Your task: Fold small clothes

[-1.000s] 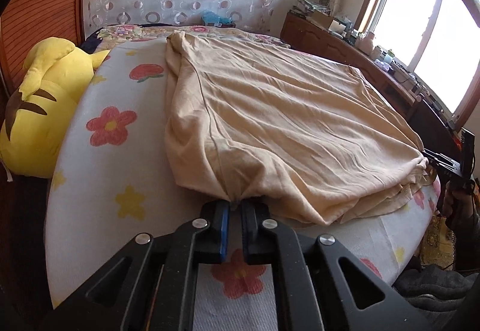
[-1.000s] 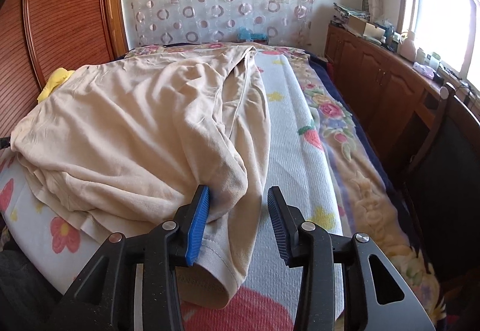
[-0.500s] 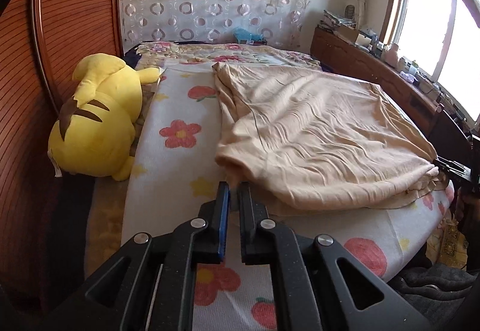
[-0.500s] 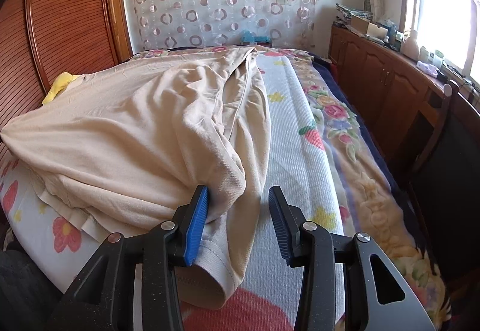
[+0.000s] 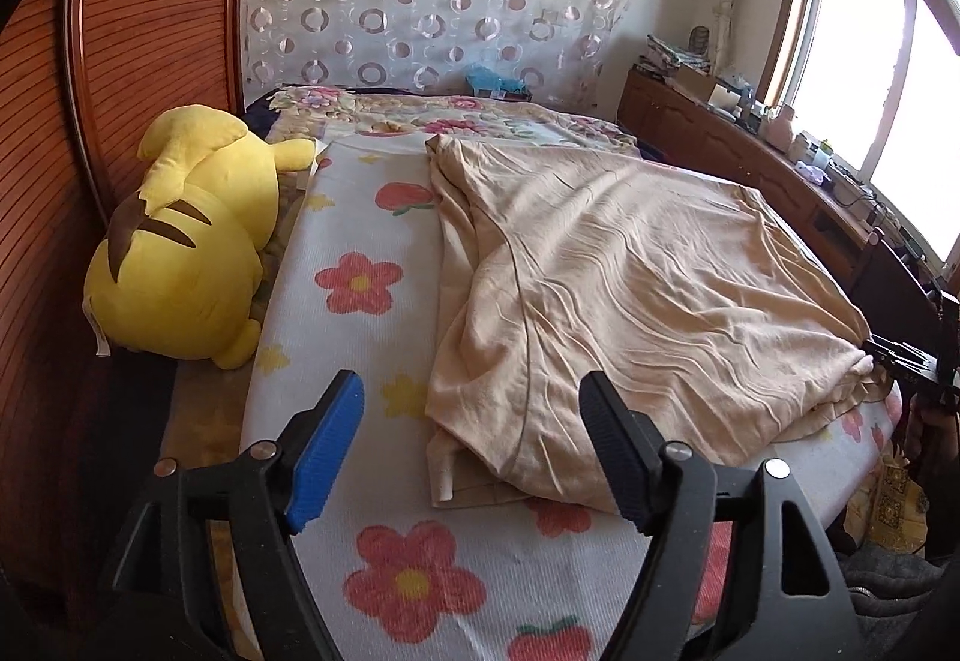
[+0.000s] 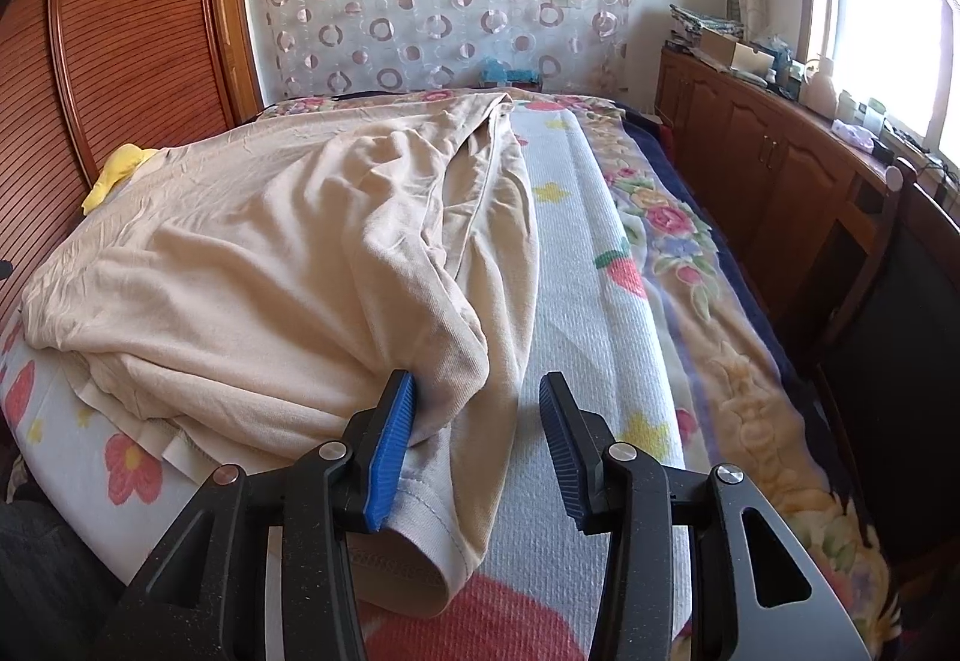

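A beige garment [image 5: 630, 289] lies folded over on the flowered bed cover [image 5: 372, 217]; it also shows in the right wrist view [image 6: 258, 265]. My left gripper [image 5: 474, 445] is open and empty, held above the garment's near left corner. My right gripper [image 6: 474, 433] is open, its jaws standing either side of the garment's near right corner and sleeve cuff [image 6: 420, 547], not closed on it. The right gripper also shows at the far right edge of the left wrist view [image 5: 900, 361].
A yellow plush toy [image 5: 186, 247] lies at the bed's left side against a wooden wardrobe [image 5: 120, 61]. A wooden sideboard [image 6: 774, 163] with clutter runs under the window on the right. A dark chair [image 6: 888, 361] stands beside the bed.
My left gripper let go of the garment's corner, pulled back and opened wide. The garment dropped flat. My right gripper stayed open at the near right corner.
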{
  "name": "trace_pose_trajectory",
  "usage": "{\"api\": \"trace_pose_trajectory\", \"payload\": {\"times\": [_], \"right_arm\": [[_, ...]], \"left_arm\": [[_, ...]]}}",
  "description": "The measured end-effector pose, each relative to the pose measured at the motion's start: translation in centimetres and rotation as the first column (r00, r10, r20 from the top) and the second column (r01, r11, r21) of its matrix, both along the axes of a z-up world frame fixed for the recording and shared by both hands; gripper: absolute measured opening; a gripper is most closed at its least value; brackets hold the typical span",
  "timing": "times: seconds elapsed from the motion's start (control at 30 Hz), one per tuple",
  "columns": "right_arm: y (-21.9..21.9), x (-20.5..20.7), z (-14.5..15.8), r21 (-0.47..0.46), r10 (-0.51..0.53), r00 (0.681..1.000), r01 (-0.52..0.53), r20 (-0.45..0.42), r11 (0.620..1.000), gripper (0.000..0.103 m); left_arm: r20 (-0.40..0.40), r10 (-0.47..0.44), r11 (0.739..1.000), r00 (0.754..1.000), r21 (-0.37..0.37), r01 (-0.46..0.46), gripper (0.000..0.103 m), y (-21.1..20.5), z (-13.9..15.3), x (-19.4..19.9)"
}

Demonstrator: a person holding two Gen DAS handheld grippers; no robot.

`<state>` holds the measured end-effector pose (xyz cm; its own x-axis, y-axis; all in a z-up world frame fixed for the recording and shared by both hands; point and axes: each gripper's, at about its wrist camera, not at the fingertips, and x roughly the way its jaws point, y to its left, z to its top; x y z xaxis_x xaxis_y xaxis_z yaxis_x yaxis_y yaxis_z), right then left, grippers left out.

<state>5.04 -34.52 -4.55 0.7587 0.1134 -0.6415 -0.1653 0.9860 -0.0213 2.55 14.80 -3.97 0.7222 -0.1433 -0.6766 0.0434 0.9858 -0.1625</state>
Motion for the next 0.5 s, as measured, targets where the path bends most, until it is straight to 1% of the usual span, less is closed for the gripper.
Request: {"api": "trace_pose_trajectory", "payload": {"times": [0.1,0.23,0.3,0.5], "right_arm": [[-0.1,-0.1,0.2,-0.003,-0.001,1.0,0.001,-0.008,1.0,0.045],[-0.2,-0.6,0.8,-0.002,0.001,1.0,-0.001,-0.001,1.0,0.045],[-0.3,-0.9,1.0,0.009,0.01,1.0,-0.01,0.0,1.0,0.045],[0.3,-1.3,1.5,0.002,0.02,1.0,-0.02,0.013,1.0,0.045]], "left_arm": [[-0.028,0.009,1.0,1.0,-0.006,-0.01,0.075,-0.1,-0.9,1.0],[-0.053,0.007,1.0,0.999,0.023,-0.006,0.075,-0.7,-1.8,1.6],[-0.065,0.003,1.0,0.998,0.027,-0.001,0.075,-0.9,-2.1,1.8],[-0.09,0.0,0.999,0.996,0.039,0.003,0.075,-1.2,-2.7,2.0]]}}
